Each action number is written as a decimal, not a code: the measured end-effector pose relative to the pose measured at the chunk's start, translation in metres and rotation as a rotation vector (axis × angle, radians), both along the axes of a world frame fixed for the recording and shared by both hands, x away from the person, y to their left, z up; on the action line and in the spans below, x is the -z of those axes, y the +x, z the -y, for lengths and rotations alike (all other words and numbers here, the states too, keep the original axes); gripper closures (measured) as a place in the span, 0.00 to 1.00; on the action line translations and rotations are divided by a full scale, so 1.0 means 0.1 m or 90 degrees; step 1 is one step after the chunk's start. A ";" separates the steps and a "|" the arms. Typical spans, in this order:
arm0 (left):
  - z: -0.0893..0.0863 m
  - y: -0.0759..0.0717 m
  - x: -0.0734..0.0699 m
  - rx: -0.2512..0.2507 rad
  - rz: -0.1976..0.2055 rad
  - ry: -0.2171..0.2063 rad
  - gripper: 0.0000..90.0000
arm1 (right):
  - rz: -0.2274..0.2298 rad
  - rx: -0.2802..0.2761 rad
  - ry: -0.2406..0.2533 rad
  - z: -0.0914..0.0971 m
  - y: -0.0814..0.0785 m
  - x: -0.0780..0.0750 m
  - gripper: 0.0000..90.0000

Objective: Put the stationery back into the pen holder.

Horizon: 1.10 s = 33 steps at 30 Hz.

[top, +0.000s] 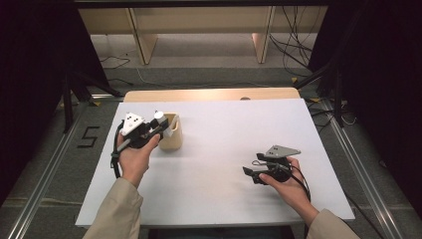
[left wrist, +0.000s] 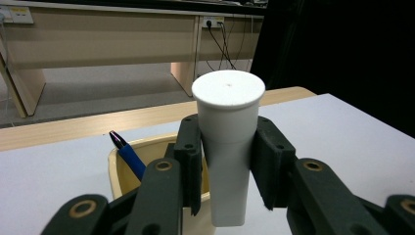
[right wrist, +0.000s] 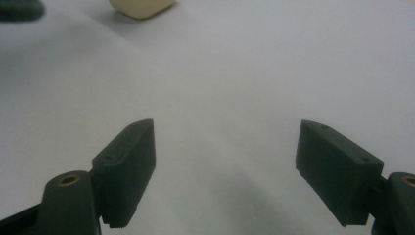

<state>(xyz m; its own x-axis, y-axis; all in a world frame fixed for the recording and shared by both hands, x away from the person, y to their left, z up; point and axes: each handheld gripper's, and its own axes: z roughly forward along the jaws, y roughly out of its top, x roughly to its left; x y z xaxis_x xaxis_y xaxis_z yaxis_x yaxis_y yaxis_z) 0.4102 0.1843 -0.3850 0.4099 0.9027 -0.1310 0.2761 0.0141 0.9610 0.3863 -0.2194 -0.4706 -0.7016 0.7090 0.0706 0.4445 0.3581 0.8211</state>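
at the left of the high view, the left gripper (top: 158, 128), held in the person's left hand (top: 133, 155), stands at the near-left rim of a cream-coloured, rounded plastic holder cup (top: 171, 138) on the white rectangular surface (top: 224, 134). in the left gripper view its two black fingers (left wrist: 190, 156) are partly closed and press from both sides on a white, smooth plastic tube with a flat, wider round cap (left wrist: 228, 147); the tube stands upright, cap uppermost, with its lower end showing below the pads, in front of the cup's near wall. whether that end rests on anything cannot be told. behind the left pad, a blue pen with a dark tip (left wrist: 128, 155) leans tilted inside the holder cup (left wrist: 122, 176), its tip rising above the rim.

toward the right of the high view, well apart from the cup, the right gripper (top: 250, 175) is held low over the surface in the person's right hand (top: 288, 186), with a grey three-cornered plate (top: 281, 151) on top. in the right gripper view its black fingers (right wrist: 128, 169) stand wide apart with nothing between them; bare white surface (right wrist: 225, 98) lies beneath, and the cup's base (right wrist: 141, 7) shows at the top edge.
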 end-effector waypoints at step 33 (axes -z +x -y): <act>-0.03 0.13 -0.08 -0.022 0.015 0.015 0.75 | -0.003 0.002 0.002 0.01 0.01 0.01 0.26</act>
